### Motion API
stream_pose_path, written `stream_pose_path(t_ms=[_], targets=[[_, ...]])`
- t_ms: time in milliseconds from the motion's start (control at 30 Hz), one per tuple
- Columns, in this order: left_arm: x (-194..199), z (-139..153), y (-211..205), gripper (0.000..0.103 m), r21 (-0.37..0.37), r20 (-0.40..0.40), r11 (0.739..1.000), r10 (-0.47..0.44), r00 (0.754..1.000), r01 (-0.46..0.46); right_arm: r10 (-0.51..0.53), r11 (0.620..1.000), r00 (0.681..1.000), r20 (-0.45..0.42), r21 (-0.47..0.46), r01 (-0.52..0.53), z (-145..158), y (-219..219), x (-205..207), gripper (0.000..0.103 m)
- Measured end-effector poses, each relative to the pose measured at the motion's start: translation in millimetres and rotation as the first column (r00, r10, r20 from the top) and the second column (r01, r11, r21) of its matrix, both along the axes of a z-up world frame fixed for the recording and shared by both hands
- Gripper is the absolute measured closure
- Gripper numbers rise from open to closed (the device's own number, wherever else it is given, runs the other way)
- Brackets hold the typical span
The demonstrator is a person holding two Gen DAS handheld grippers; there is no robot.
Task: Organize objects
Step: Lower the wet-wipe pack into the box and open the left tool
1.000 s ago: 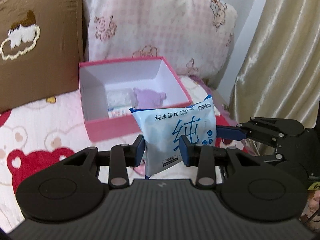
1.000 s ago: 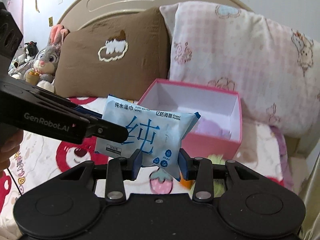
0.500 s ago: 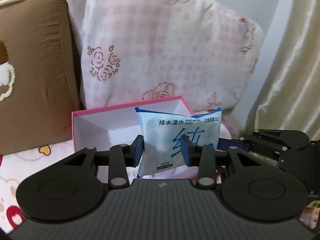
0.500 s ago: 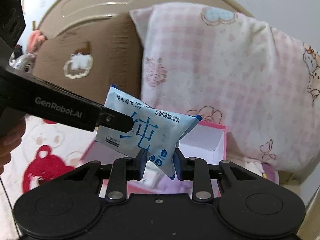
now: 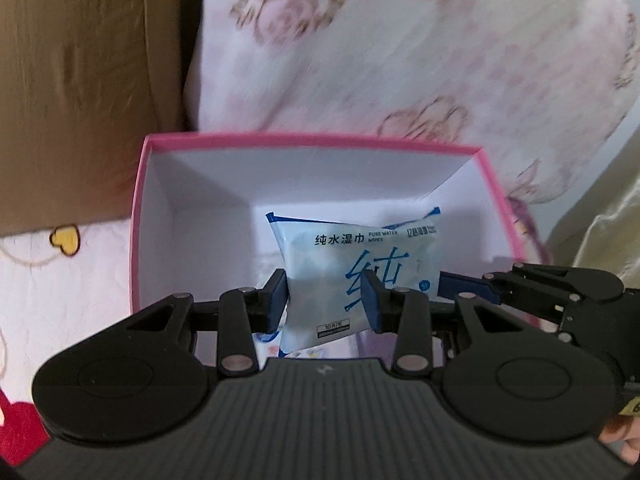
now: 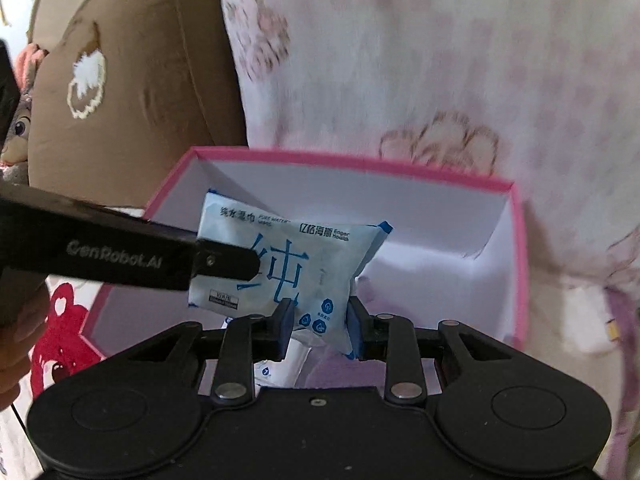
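Note:
A blue-and-white pack of wet wipes (image 5: 344, 264) is held by both grippers over the open pink box (image 5: 136, 216). My left gripper (image 5: 325, 300) is shut on its lower left part. My right gripper (image 6: 318, 320) is shut on its lower right corner; the pack (image 6: 280, 260) hangs inside the box opening (image 6: 516, 264). The right gripper's fingers (image 5: 468, 286) show at the right of the left wrist view. The left gripper's arm (image 6: 120, 256) crosses the right wrist view. Another small packet (image 6: 280, 368) and something lilac (image 6: 340, 368) lie in the box, mostly hidden.
The box sits on a bed with a red bear sheet (image 6: 60, 328). A brown pillow (image 5: 80, 92) and a pink checked pillow (image 5: 400, 52) stand right behind it. A beige curtain (image 5: 600, 216) hangs at the right. A plush rabbit (image 6: 20, 128) sits far left.
Both grippers have carried the wipes pack forward and down, from in front of the box to inside its opening. The pillows now fill the background.

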State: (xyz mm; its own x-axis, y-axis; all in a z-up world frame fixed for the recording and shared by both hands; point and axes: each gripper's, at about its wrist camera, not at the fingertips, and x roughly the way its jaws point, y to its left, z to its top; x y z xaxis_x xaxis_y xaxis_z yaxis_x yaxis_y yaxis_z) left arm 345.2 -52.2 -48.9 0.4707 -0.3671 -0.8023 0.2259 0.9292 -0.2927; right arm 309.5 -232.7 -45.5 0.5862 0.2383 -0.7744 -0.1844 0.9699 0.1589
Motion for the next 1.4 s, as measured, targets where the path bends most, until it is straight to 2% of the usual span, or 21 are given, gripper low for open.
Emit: stream_pose_path(t_ms=[100,300,367,467,567,700,867,1000,1067,1167,1267,1400], targets=[[2.8,-10.5,0.6,0.066,0.022,-0.03,1.0,0.01,1.0,-0.009,-0.001,1.0,0.999,-0.042,0.03,0.003,-13.6,1.0,4.9,0.07],[6.6,-24.1,3.7,0.066,0.083,-0.095,0.996,0.018,0.995,-0.01,0.019,0.997,0.995,-0.096,0.072,-0.012,-21.7,6.9,9.7,0.07],[10.1,-29.1,7.4,0.066,0.08,-0.11,0.996,0.036,0.993,-0.028,0.01,0.996,0.994,-0.112,0.087,0.0,-23.7,8.0,13.1,0.07],[13.0,-37.5,6.2,0.066,0.091,-0.123,0.995,0.05,0.991,-0.039,-0.012,0.999,0.993,-0.117,0.039,0.016,-27.7,13.6,18.6,0.071],[8.3,-39.5,2.2,0.066,0.129,-0.097,0.991,0.04,0.994,-0.027,-0.011,1.0,0.994,-0.104,-0.005,0.011,-27.3,18.5,18.6,0.071],[6.3,-36.1,4.0,0.066,0.128,-0.069,0.991,0.052,0.996,-0.043,0.001,1.0,0.996,-0.094,-0.025,-0.004,-26.9,20.8,15.6,0.069],[-2.6,-20.9,9.7,0.059,0.075,-0.01,0.997,0.035,0.999,-0.034,0.025,0.999,1.0,-0.008,-0.043,-0.025,-10.1,15.1,-7.1,0.063],[-19.4,-4.0,2.9,0.051,0.128,0.034,0.992,-0.023,0.999,0.019,0.047,0.998,0.999,0.027,-0.04,-0.046,6.8,8.9,-25.8,0.062],[-27.0,4.7,3.3,0.048,0.116,0.025,0.992,-0.041,0.999,0.038,0.051,0.998,0.998,0.029,-0.036,-0.05,14.9,6.0,-33.0,0.062],[-37.2,17.7,11.9,0.046,0.032,-0.021,0.998,-0.057,0.998,0.057,0.047,0.999,0.998,0.04,-0.023,-0.046,28.2,2.1,-44.9,0.06],[-55.5,34.5,13.7,0.046,0.044,-0.029,0.998,-0.053,0.998,0.054,0.047,0.999,0.997,0.069,-0.023,-0.046,45.8,-2.5,-63.6,0.057],[-85.0,61.3,14.9,0.042,0.051,0.028,0.997,-0.064,0.998,0.062,0.044,0.999,0.994,0.101,-0.006,-0.044,62.9,-5.3,-87.8,0.053]])
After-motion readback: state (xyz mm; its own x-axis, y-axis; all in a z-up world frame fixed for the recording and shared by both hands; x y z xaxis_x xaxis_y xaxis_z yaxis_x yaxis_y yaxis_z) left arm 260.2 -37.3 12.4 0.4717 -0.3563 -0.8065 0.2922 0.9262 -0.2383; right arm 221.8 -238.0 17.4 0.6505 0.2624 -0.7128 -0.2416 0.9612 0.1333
